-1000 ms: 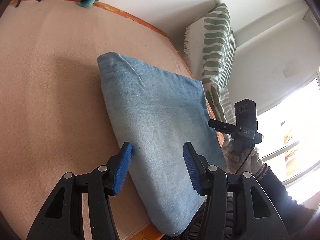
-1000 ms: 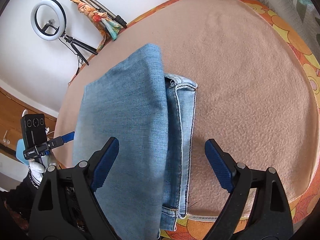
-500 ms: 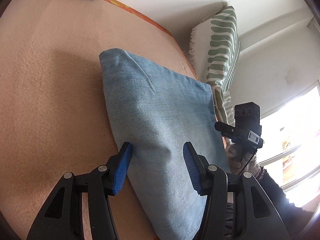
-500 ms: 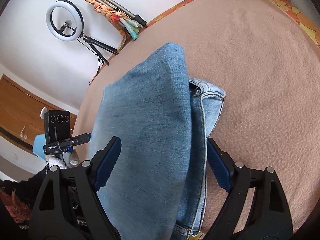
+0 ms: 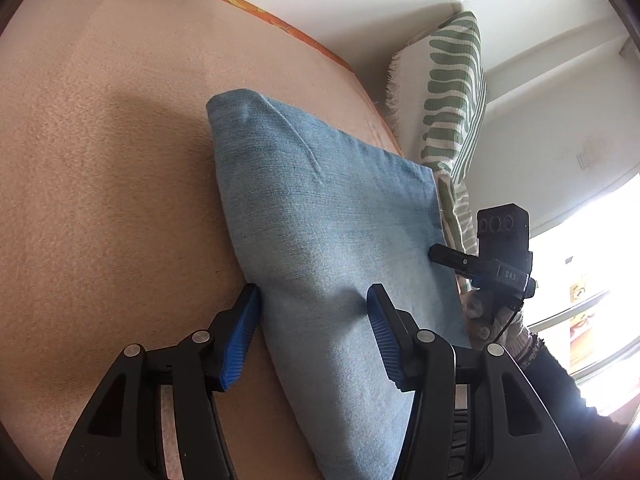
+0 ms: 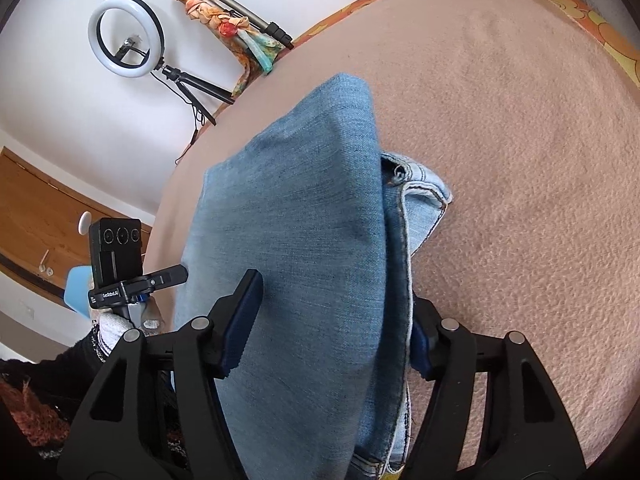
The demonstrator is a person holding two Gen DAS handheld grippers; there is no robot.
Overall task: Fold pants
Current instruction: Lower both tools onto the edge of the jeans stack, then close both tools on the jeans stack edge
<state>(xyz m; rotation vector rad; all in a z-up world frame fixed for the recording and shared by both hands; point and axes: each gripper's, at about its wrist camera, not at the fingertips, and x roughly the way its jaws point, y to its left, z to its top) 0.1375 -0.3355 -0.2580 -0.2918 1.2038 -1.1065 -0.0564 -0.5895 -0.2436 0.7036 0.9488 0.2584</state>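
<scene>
The folded light-blue denim pants (image 5: pixel 328 220) lie as a thick bundle on a peach blanket (image 5: pixel 100 160), with their near end raised and a shadow beneath. My left gripper (image 5: pixel 314 320) is shut on the bundle's near left corner, one blue pad against the fold's side and one on top. In the right wrist view the pants (image 6: pixel 300 220) fill the centre, hems and seams showing at the right edge. My right gripper (image 6: pixel 332 320) is closing on the opposite corner. Its left pad dents the denim and its right pad is mostly hidden behind the hem.
A green-striped pillow (image 5: pixel 452 92) leans on the wall beyond the pants, beside a bright window (image 5: pixel 600 260). A ring light (image 6: pixel 125 36) and a scarf-wrapped tripod (image 6: pixel 236 28) stand past the bed's far edge. An orange flowered sheet (image 6: pixel 608 40) borders the blanket (image 6: pixel 520 160).
The right gripper's jaws have narrowed from wide apart onto the pants. The bundle's near end has risen off the blanket toward both cameras. The left gripper's hold looks unchanged.
</scene>
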